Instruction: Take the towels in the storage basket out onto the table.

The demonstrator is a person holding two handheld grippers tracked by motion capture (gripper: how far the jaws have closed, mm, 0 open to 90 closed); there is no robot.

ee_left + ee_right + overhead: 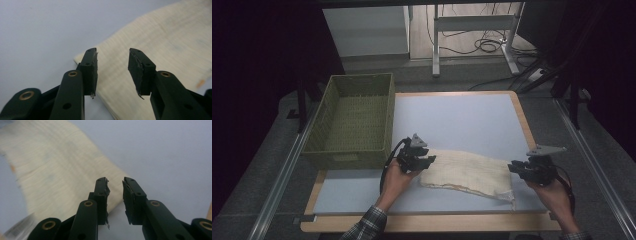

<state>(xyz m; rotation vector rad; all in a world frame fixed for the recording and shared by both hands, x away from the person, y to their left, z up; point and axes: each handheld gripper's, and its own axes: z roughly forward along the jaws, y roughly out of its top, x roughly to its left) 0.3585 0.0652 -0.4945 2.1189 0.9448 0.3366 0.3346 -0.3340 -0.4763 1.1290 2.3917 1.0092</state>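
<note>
I have both tools, left (428,161) and right (513,167), released at opposite ends of the cloth (467,172), ready to pinch its corners for folding

My cloth (467,172) is cream, with a faint fine grid woven through it and a small orange mark near one edge. It lies on a pale blue-grey mat (452,120) bordered by light wood. The basket (354,120) is olive green, woven. My left gripper (112,62) and right gripper (115,187) have black jaws with brass-coloured rivets. My sleeve (367,225) is plaid, dark grey checked with lighter lines.
</note>
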